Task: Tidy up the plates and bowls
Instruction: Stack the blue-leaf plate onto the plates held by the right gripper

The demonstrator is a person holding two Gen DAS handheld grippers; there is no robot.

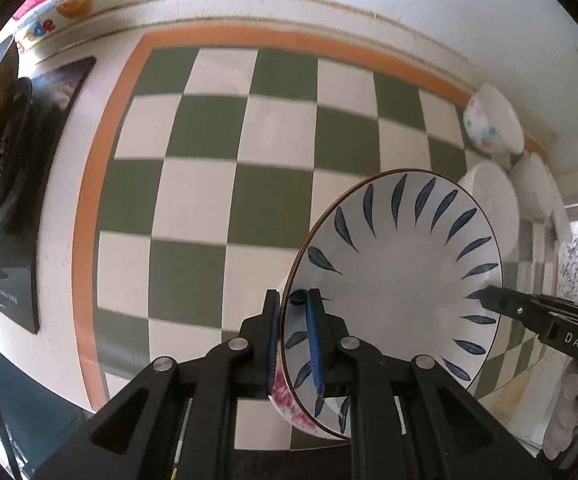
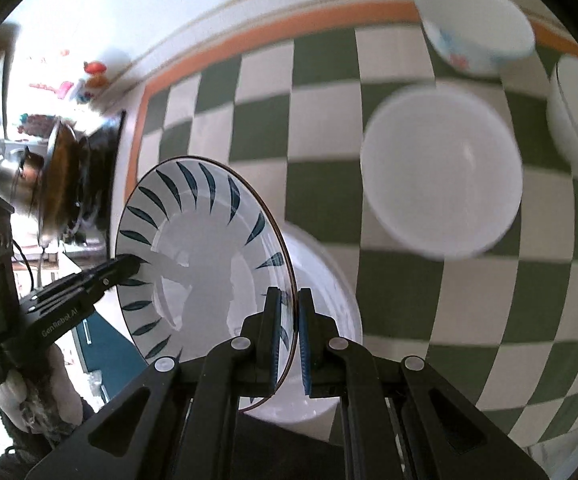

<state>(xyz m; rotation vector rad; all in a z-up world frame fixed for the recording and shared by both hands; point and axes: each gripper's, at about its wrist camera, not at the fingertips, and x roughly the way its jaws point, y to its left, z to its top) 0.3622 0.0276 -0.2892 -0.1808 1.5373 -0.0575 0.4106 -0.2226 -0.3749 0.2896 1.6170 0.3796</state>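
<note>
Left wrist: left gripper [image 1: 293, 344] clamps the rim of the leaf-pattern bowl [image 1: 405, 280], one pad inside, one outside. Right gripper [image 1: 489, 300] meets the opposite rim. Bowl is tilted over the checkered mat [image 1: 209, 160]; wide bare mat to the left, white bowl [image 1: 493, 200] just behind its far edge.

Right wrist: right gripper [image 2: 287, 340] pinches the leaf-pattern bowl [image 2: 201, 264] rim, jaws closed on it. White bowl [image 2: 441, 172] and floral bowl [image 2: 473, 28] sit apart beyond

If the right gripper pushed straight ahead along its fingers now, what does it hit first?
The right gripper is shut on the blue-leaf plate, so that would move along with it. Beyond the fingertips, the checkered tablecloth looks first in line; the plain white bowl lies off to the right. Depth is unclear.
</note>
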